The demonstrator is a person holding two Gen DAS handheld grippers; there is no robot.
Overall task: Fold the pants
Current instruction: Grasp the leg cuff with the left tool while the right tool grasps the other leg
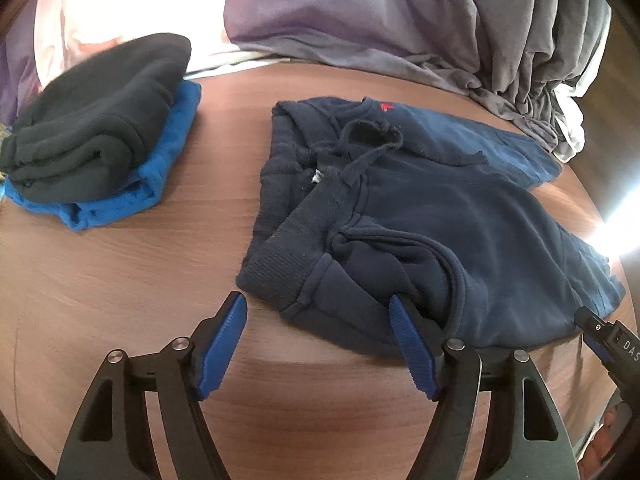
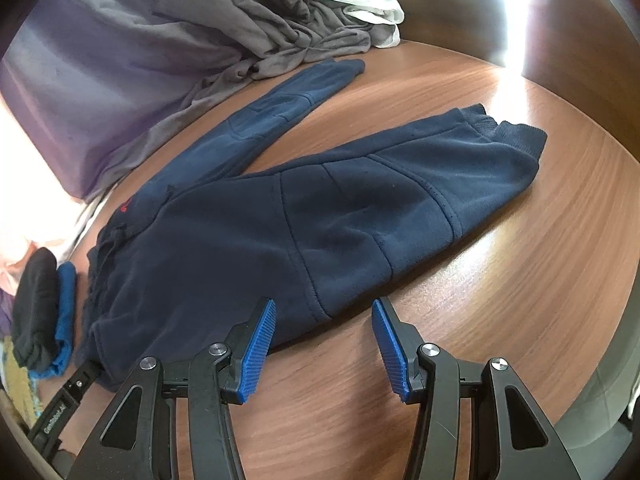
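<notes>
Navy sweatpants (image 1: 440,208) lie spread on the brown wooden table (image 1: 120,280), waistband and drawstring toward the left, both legs (image 2: 420,184) stretching away to the right. My left gripper (image 1: 318,304) is open at the near waistband corner; its right finger (image 1: 412,344) is tucked under a fold of the fabric, its left finger over bare table. My right gripper (image 2: 324,312) is open and empty, low over the near edge of the pants at the thigh, one finger over cloth and one over table. The left gripper's tip also shows in the right wrist view (image 2: 76,388).
A folded stack, black garment (image 1: 92,120) on a bright blue one (image 1: 168,140), sits at the table's left. A grey and purple pile of cloth (image 1: 400,24) and a white cloth (image 2: 364,4) crowd the far edge. Bright glare hits the right side of the table.
</notes>
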